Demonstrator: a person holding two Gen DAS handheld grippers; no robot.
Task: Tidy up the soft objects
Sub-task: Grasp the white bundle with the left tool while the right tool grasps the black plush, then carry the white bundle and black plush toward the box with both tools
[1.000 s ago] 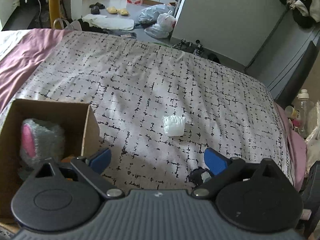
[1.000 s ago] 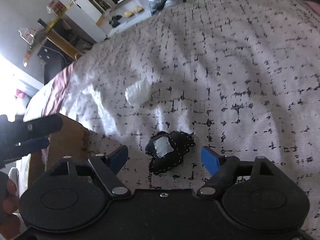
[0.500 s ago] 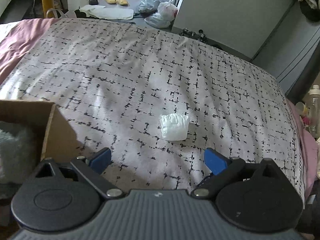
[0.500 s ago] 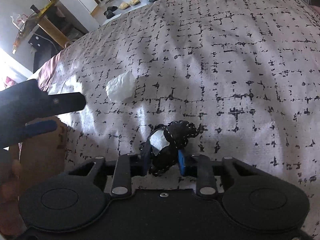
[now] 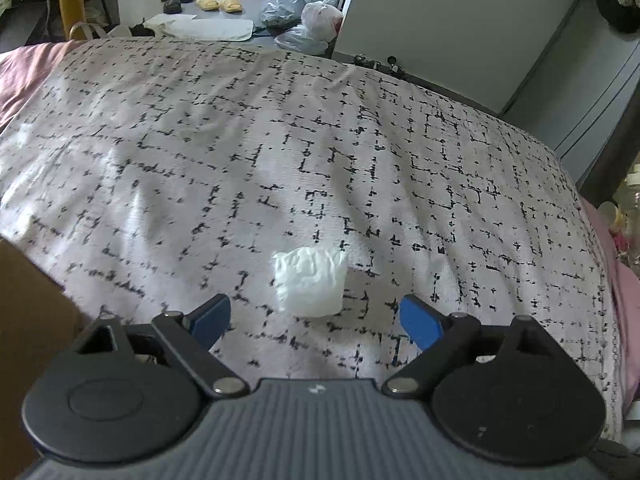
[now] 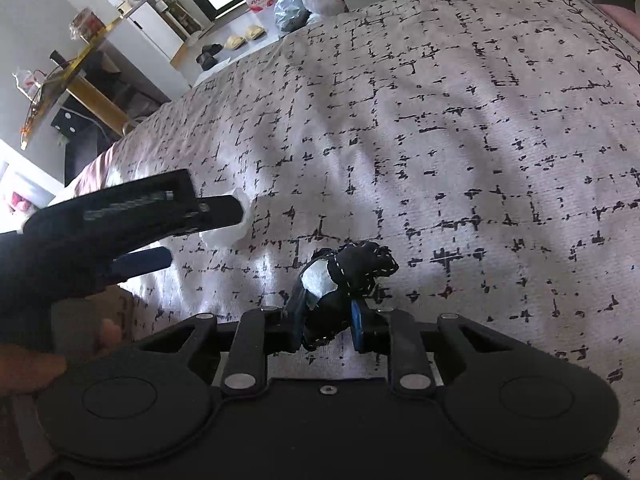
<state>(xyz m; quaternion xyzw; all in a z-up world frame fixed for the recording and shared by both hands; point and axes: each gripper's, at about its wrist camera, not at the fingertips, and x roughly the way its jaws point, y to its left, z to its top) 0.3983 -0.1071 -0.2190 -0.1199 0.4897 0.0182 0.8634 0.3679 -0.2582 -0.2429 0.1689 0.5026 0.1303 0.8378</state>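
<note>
A small white soft bundle (image 5: 310,282) lies on the patterned bedspread (image 5: 280,140). My left gripper (image 5: 316,318) is open just short of it, a blue finger on each side. In the right wrist view the bundle (image 6: 228,232) is partly hidden behind the left gripper's body (image 6: 120,216). My right gripper (image 6: 326,318) is shut on a small black soft toy (image 6: 348,276) with white stitching and a white patch, held just above the bedspread.
A brown cardboard box corner (image 5: 24,300) sits at the left, close to the left gripper. Pink bedding (image 5: 24,76) borders the bedspread. Beyond the bed's far edge are plastic bags (image 5: 304,20), slippers and a grey cabinet (image 5: 460,20).
My right gripper closed on the black toy and lifted it slightly. My left gripper moved right from over the box toward the white bundle, staying open.
</note>
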